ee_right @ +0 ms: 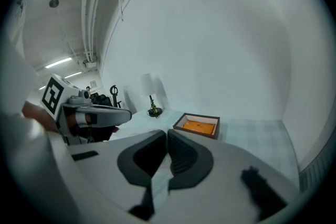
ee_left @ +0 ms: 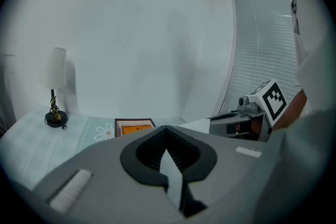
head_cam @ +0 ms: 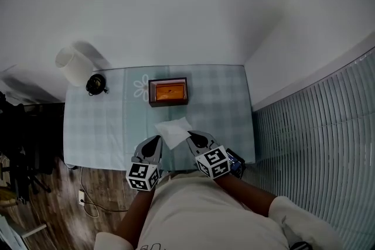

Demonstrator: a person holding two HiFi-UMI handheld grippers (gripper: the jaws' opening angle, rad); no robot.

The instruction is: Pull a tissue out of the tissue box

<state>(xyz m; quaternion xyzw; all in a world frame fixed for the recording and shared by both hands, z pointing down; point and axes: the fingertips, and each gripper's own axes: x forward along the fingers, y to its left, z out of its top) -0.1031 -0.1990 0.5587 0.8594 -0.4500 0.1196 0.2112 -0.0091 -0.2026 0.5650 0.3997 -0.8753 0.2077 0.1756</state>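
Tissue [head_cam: 174, 132] x1 in L gripper [head_cam: 156, 140], R gripper [head_cam: 191, 136] jaws; tissue box [head_cam: 169, 91] x1

From my station I can't read any word, number or brand. The cubes [head_cam: 143, 175] on the left gripper [head_cam: 154, 141] and right gripper [head_cam: 191, 137] carry only black-and-white square marker patterns, with no letters. The orange top of the tissue box [head_cam: 169, 91] has a faint darker print, too small for me to make out. The tissue [head_cam: 173, 130] pinched in both grippers is plain white. The cloth on the desk [head_cam: 99, 126] shows a white flower motif [head_cam: 140, 88] and no lettering. A dark scrawl on the shirt [head_cam: 151, 246] at the bottom edge is cut off and illegible.
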